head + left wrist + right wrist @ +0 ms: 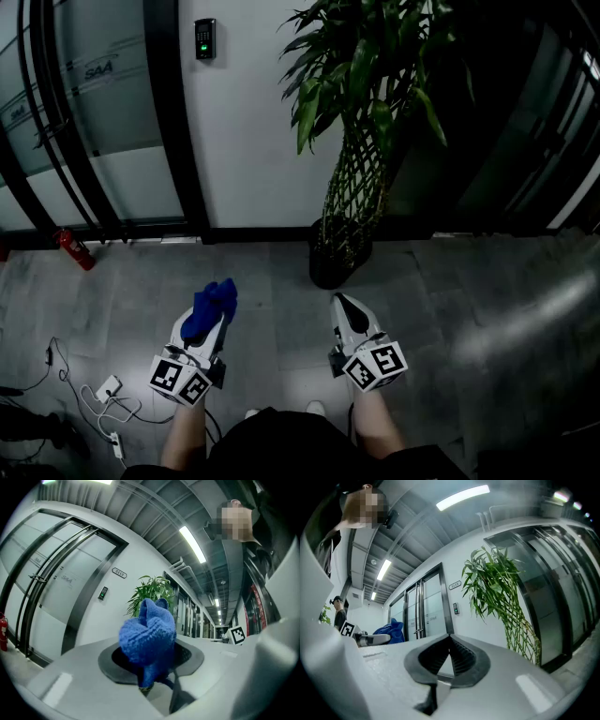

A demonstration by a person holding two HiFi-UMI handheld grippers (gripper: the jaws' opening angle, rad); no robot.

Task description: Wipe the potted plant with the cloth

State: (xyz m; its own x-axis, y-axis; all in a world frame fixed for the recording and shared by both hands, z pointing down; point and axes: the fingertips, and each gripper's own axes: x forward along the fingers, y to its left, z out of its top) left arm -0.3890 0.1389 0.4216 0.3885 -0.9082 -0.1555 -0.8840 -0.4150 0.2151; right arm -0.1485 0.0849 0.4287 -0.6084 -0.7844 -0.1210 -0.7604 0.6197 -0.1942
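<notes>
Left gripper (208, 323): jaws clamped on a crumpled blue knitted cloth (211, 300), bunched forward as a wiping pad.
Right gripper (343, 307): jaws closed together, empty, probably kept free to steady leaves.
Plant: tall green braided-stem potted plant (361, 131) stands on the grey floor (272, 281) ahead of the right gripper, untouched; its dark pot is dim.

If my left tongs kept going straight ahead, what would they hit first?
Probably the leaves of the potted plant, dead ahead just beyond the cloth that the left tongs hold. Nothing else shows between, though depth is unclear.
</notes>
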